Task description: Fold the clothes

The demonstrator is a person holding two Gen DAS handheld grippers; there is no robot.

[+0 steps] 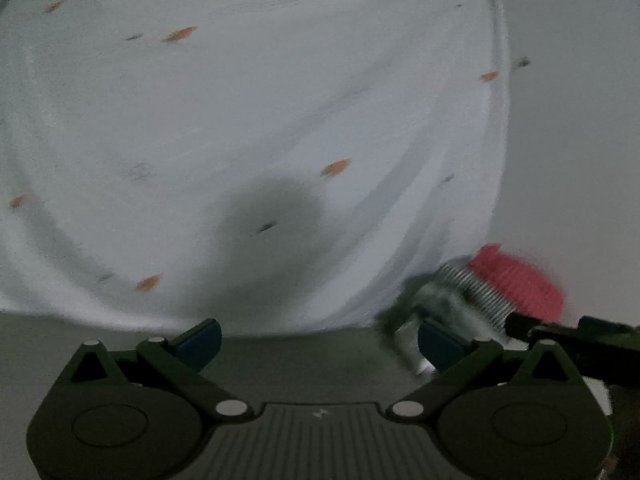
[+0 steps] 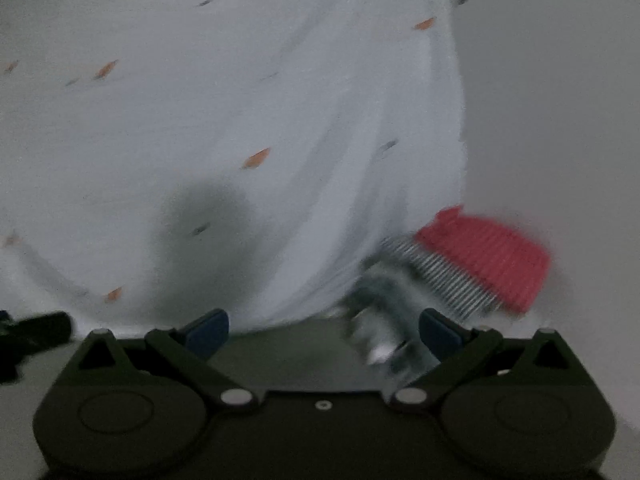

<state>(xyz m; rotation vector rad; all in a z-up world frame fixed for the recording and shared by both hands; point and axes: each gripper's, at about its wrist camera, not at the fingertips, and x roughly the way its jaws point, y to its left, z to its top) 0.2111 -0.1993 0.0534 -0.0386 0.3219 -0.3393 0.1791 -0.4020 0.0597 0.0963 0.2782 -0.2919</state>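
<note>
White garment [image 1: 248,120]: spread over a pale surface [image 1: 580,140], dotted with small orange and dark marks; its near hem is seen just ahead of both sets of fingers, and soft creases run toward its right edge

Left gripper [image 1: 320,344]: jaws stood wide apart, nothing held between the blue pads; the cloth is not touched

Right gripper [image 2: 324,334]: likewise wide open and empty; in the left wrist view a part of it is seen at the lower right edge

Red and striped item [image 2: 484,256]: a small knitted-looking piece lying at the garment's right edge, with a blurred grey part beside the right gripper's pad; what it is cannot be told, perhaps a sock

Risk, stray catch: the small item could be pinched together with the hem, since it lies just beside the right finger

Risk, uneven fold: the creases near the right edge could be folded in if the cloth is not flattened first

Risk, missed grasp: only one layer, or none, could be taken if the jaws are closed short of the hem

Risk, collision: the two grippers are near each other and could be knocked together
</note>
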